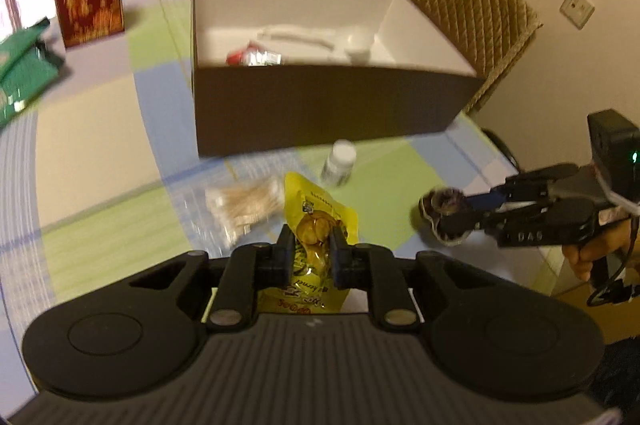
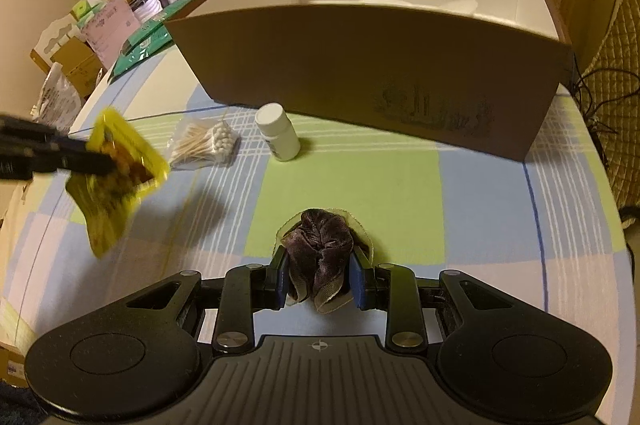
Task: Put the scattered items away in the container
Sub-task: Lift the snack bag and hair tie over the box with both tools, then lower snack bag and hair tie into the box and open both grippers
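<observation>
The left tongs (image 1: 312,245) pinch a limp yellow snack pouch (image 1: 316,225) and the right tongs (image 2: 320,279) clench a dark velvet scrunchie (image 2: 320,245), both short of the box (image 2: 360,77) ahead, whose near wall could snag either and hides most of its contents.
</observation>
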`<state>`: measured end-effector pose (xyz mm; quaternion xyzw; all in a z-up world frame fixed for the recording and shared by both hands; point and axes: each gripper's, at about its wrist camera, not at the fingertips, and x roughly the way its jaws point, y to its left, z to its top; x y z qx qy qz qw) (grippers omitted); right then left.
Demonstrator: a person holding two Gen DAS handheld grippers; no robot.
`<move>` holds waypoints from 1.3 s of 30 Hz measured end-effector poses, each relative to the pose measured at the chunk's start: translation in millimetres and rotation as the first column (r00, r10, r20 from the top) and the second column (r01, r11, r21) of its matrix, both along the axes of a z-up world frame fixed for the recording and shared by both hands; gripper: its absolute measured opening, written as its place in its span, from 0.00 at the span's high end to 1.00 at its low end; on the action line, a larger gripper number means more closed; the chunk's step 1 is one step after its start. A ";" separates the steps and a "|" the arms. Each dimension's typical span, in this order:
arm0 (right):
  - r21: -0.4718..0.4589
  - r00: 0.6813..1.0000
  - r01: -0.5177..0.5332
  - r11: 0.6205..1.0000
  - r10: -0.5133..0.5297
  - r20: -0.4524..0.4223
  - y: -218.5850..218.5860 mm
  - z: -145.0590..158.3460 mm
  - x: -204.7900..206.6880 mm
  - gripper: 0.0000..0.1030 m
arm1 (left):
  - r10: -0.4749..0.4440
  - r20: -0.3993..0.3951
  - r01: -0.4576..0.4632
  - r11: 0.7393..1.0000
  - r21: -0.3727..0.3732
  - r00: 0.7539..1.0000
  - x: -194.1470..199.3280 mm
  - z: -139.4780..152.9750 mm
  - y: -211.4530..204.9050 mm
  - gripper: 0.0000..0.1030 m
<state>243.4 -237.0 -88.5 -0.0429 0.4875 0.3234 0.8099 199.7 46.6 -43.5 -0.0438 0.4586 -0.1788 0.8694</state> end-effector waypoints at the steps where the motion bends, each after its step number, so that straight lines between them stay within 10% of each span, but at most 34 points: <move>1: 0.001 1.000 -0.004 1.000 0.004 0.006 -0.1 2.9 1.3 0.68 | -0.006 0.018 0.006 1.000 0.006 1.000 3.6 6.8 -0.4 0.87; 21: 0.057 0.974 -0.073 0.996 0.059 0.217 -3.0 113.7 67.1 0.68 | -0.164 0.268 0.126 0.980 0.153 0.949 95.5 101.0 -39.8 0.87; 39: -0.030 0.981 -0.023 0.999 0.028 0.191 41.9 80.9 197.0 0.68 | -0.147 0.152 0.097 0.950 0.298 0.977 231.4 31.0 -63.1 0.86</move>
